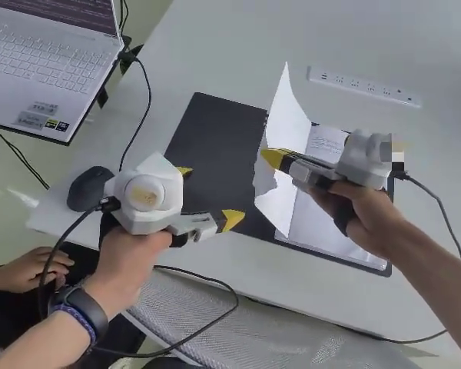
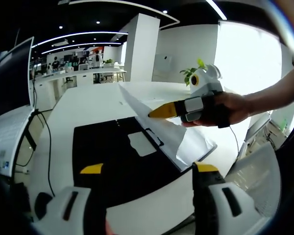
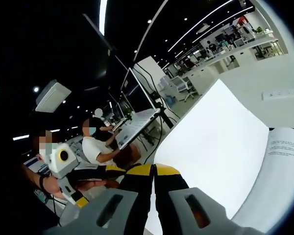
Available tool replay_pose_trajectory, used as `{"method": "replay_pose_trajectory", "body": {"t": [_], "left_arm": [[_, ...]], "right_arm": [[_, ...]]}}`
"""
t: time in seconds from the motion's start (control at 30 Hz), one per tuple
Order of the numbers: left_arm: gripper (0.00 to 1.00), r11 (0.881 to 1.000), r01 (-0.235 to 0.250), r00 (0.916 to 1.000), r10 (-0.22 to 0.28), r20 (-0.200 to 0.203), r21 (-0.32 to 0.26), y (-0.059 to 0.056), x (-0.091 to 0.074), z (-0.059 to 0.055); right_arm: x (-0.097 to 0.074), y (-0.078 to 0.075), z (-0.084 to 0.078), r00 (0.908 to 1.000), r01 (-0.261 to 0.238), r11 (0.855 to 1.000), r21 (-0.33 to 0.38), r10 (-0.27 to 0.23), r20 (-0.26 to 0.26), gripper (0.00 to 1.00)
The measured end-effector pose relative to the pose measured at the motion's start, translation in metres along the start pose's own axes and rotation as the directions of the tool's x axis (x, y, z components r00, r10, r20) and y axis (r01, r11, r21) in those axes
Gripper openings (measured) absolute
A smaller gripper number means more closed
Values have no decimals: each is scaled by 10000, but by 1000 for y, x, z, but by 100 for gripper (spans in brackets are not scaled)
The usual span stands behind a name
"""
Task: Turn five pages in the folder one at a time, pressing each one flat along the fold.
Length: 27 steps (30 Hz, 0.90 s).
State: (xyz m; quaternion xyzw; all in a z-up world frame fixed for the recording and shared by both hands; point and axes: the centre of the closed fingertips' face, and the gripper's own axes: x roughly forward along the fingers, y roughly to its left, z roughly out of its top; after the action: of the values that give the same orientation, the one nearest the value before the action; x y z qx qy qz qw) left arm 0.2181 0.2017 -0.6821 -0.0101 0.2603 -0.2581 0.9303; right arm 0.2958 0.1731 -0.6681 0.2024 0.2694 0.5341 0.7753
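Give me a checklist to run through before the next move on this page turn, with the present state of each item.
1. Grip: the right tongs are shut on the page: ok.
2. Only one page in the grip: cannot tell.
3. The page is lifted and stands up near the fold: ok.
4. The left tongs are open and apart from the page, free to press: ok.
5. The left half of the folder is bare for the page to land on: ok.
6. The page is pressed flat along the fold: not ok, not yet done.
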Motion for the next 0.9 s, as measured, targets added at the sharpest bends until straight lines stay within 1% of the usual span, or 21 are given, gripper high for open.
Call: {"method": "replay_pose_trajectory", "body": {"t": [0.17,0.43,0.57,0.7,0.83,0.9], "left_arm": [[70,9999,-62,10000,61,-63,-101,5,1,-5],[71,9998,-133,9999,132,-57,-169,9,-3,-4],[71,9998,-163,9998,161,-116,-123,11,-4,-6],[71,9996,-200,9997,196,-173,-200,12,-7,-8],[71,9996,-193,9996,189,-216,-187,17,-4,-10],[71,9996,-204,9996,200,-216,-180,20,-2,-10]], "right_arm": [[15,-1,-10,9999,-8,9996,280,12,-136,0],[34,-9,-28,9990,-45,9970,769,79,-439,0],[43,-10,-33,9985,-66,9957,924,116,-541,0],[53,-14,-39,9967,-72,9951,982,151,-799,0],[60,-19,-43,9956,-59,9938,1114,163,-925,0],[64,-22,-46,9941,-44,9933,1158,169,-1073,0]]}}
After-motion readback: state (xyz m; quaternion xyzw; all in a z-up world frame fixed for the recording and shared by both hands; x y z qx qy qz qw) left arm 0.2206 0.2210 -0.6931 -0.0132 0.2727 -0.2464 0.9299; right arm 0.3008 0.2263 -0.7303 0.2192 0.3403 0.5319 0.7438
